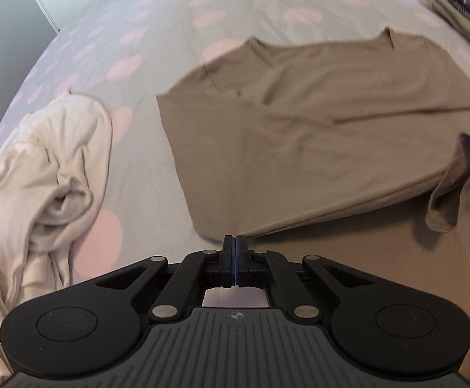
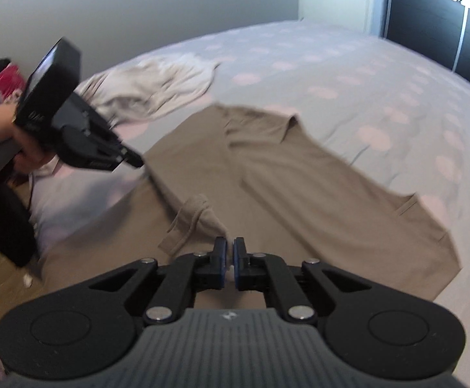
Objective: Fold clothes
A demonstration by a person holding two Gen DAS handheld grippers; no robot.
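Left wrist view: the left hand-held gripper is clamped on the near hem of a tan T-shirt, which lies spread on a grey bedsheet with pink spots. A crumpled cream garment lies well apart to the left.

Right wrist view: the right hand-held gripper pinches bunched fabric of the tan T-shirt, its fingers nearly together. The left hand-held gripper grips the shirt's edge.
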